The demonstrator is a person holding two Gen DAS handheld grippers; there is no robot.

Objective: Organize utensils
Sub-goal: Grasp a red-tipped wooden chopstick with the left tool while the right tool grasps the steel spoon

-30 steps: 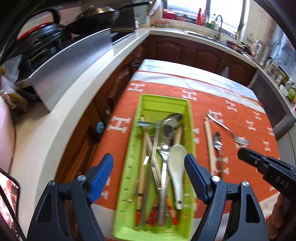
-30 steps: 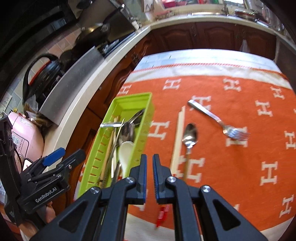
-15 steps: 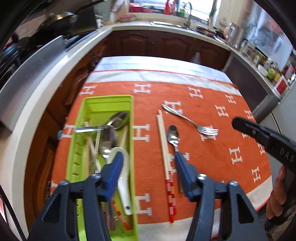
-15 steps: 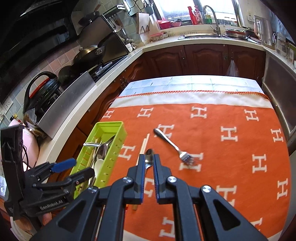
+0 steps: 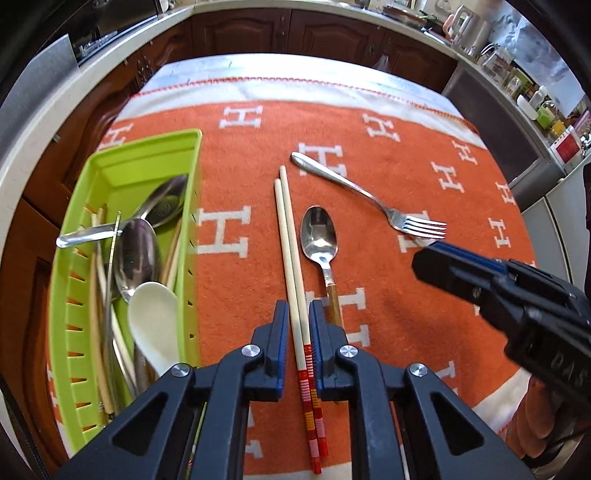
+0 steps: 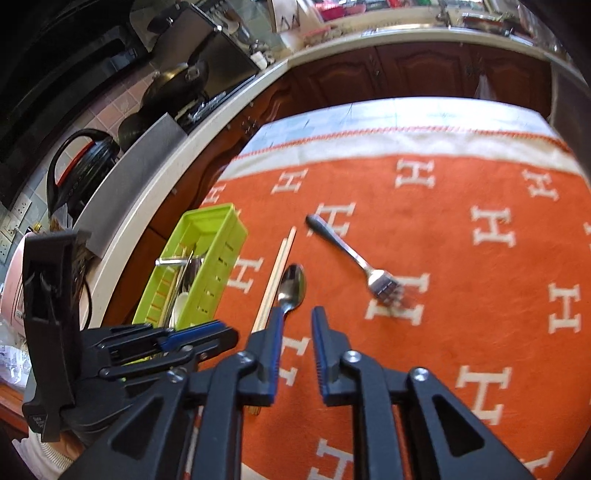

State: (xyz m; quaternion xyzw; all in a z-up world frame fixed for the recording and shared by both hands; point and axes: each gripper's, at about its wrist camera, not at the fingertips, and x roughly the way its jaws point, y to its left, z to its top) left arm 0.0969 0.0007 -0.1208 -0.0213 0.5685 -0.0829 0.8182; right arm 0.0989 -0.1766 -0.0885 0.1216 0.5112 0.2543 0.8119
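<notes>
A pair of wooden chopsticks [image 5: 290, 243] with red-patterned ends lies on the orange cloth. My left gripper [image 5: 298, 332] is shut on the chopsticks, its blue pads on either side of them. A metal spoon [image 5: 319, 236] lies just right of them, and a fork [image 5: 373, 199] lies further right. The green tray [image 5: 66, 295] at the left holds several spoons and chopsticks. In the right wrist view, my right gripper [image 6: 297, 343] is slightly open and empty, just in front of the spoon [image 6: 291, 286], with the fork [image 6: 360, 264] to its right.
The orange cloth [image 5: 369, 122] with white H marks covers the table. A counter [image 6: 147, 192] with a stove, pans and a kettle runs along the left. Wooden cabinets [image 5: 295, 33] stand behind the table.
My left gripper moved right from over the tray to the chopsticks and closed on them. My right gripper came down toward the spoon and opened slightly.
</notes>
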